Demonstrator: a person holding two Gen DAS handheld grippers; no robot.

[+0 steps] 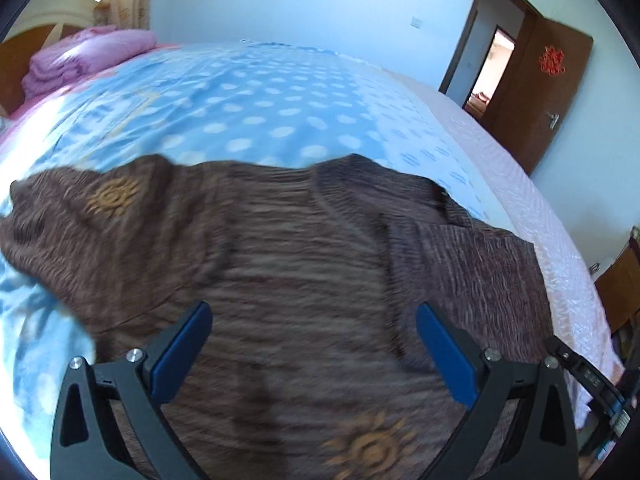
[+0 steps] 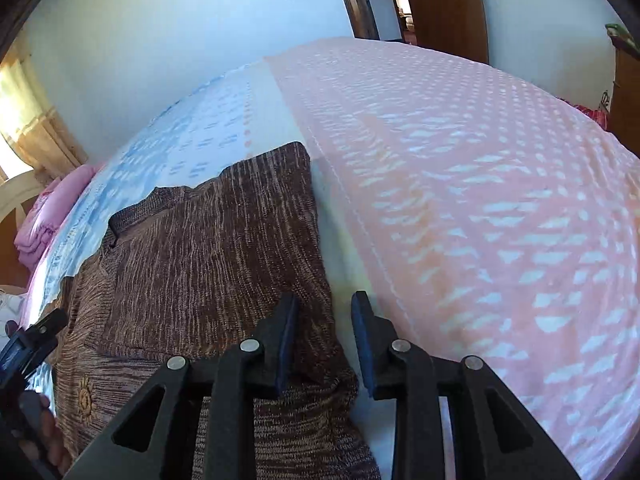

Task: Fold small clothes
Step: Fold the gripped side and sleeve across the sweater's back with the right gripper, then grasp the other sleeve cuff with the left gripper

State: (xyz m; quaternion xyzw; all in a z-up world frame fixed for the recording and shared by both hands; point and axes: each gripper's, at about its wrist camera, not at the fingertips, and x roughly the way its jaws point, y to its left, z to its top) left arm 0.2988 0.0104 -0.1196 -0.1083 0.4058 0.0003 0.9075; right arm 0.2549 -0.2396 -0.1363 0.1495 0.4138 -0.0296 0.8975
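A brown knitted sweater (image 1: 280,264) with orange sun motifs lies spread on the bed; it also shows in the right wrist view (image 2: 208,248). Its right sleeve is folded in over the body. My left gripper (image 1: 314,312) is open wide and empty, hovering over the sweater's middle. My right gripper (image 2: 325,304) is partly open, its jaws astride the sweater's right edge, the left finger (image 2: 286,336) over the fabric, the right finger over the sheet. Nothing is clamped. The left gripper also shows at the left edge of the right wrist view (image 2: 28,344).
The bed has a blue dotted sheet (image 1: 260,96) and a pink patterned cover (image 2: 480,184). A folded pink blanket (image 1: 88,56) lies by the headboard. An open wooden door (image 1: 536,92) is on the far wall. Furniture stands past the bed's right edge (image 1: 620,280).
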